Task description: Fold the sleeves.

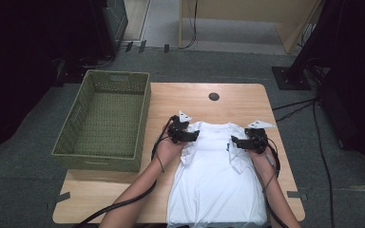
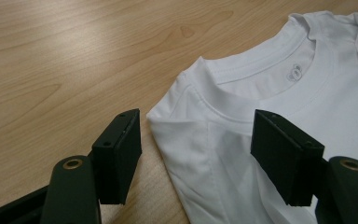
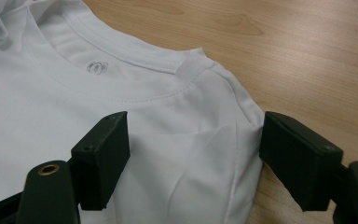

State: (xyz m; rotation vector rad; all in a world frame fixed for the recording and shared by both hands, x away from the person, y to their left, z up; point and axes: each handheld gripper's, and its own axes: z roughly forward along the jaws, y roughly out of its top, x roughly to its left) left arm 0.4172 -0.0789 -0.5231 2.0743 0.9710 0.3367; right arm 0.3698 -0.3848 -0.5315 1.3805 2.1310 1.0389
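A white T-shirt [image 1: 216, 175] lies flat on the near half of the wooden table [image 1: 237, 102], collar pointing to twelve o'clock and hem hanging over the near edge at six. The cloth is a smooth, thin knit with a ribbed collar, a small printed mark inside the neck, and stitched seams; both sleeves are folded in, so the sides run fairly straight.

The left gripper [image 1: 193, 136] sits at the shirt's shoulder at about ten o'clock, and in the left gripper view [image 2: 196, 161] its black blocky jaws stand apart, astride the folded shoulder edge without pinching it. The right gripper [image 1: 236, 142] sits at the other shoulder at about two o'clock; in the right gripper view [image 3: 193, 163] its jaws also gape, one over the cloth and one just off the shoulder's edge above bare wood. Neither holds anything.

Bare pale wood with a soft grain lies open beyond the collar toward twelve o'clock, up to a small dark round hole [image 1: 214, 96], and a narrow strip runs along the shirt's side at three o'clock. At nine to ten o'clock a green woven basket [image 1: 140, 121], rectangular with handle slots, stands on the table's left edge, its wall close to the left hand. Cables [image 1: 323, 156] trail across grey carpet at three.
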